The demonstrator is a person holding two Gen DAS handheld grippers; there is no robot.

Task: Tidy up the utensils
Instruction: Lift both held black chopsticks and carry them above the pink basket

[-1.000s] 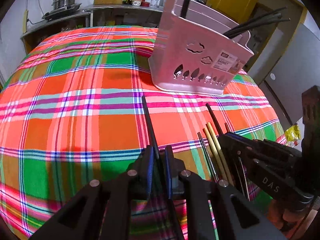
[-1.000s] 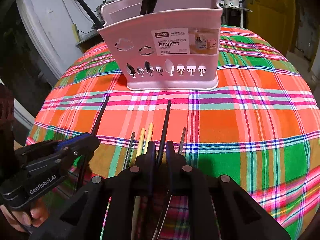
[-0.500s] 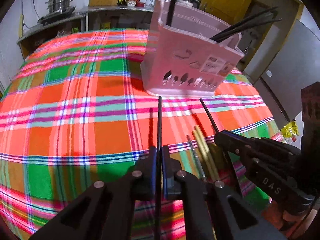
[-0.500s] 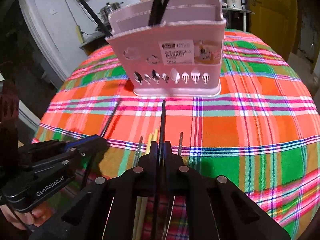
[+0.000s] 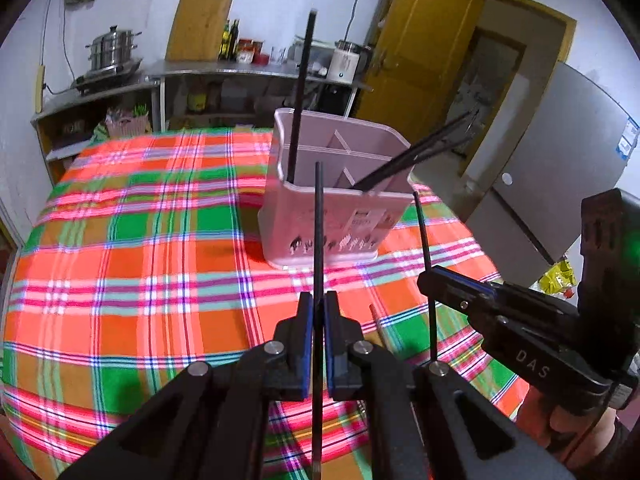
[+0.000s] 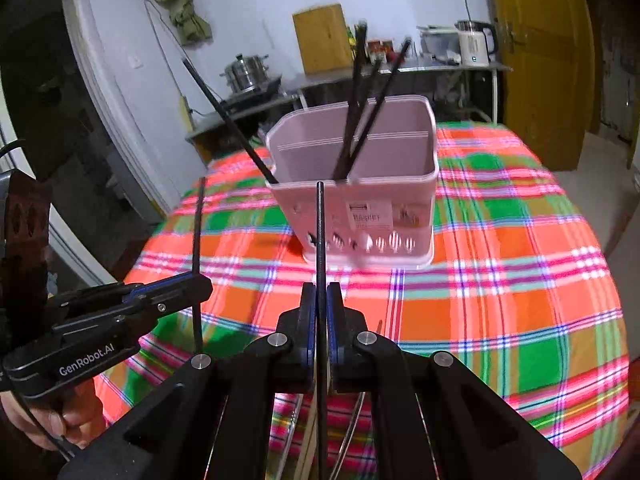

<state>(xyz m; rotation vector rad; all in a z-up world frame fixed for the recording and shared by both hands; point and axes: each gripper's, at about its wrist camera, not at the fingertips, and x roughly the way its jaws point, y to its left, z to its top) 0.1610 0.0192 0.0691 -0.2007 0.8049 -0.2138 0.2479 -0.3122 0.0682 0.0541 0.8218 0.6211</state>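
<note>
My left gripper (image 5: 319,300) is shut on a black chopstick (image 5: 319,236) that stands nearly upright, clear of the plaid tablecloth (image 5: 120,264). My right gripper (image 6: 320,292) is shut on a second black chopstick (image 6: 320,232), also raised. Each gripper shows in the other's view: the right gripper (image 5: 430,280) at the right, the left gripper (image 6: 200,284) at the left. The pink divided basket (image 5: 352,208) (image 6: 292,208) stands just beyond both, with several black chopsticks (image 6: 360,120) leaning in it. More chopsticks (image 6: 308,440) lie on the cloth under the right gripper.
The round table drops off close behind the grippers. A counter with a steamer pot (image 5: 114,46), bottles and a kettle (image 6: 474,46) runs along the far wall. A yellow door (image 5: 420,60) and a grey fridge (image 5: 560,168) stand to the right.
Both grippers closed on a black chopstick lying on the cloth and rose with it. The chopsticks now stand off the table, and the basket looks lower and farther.
</note>
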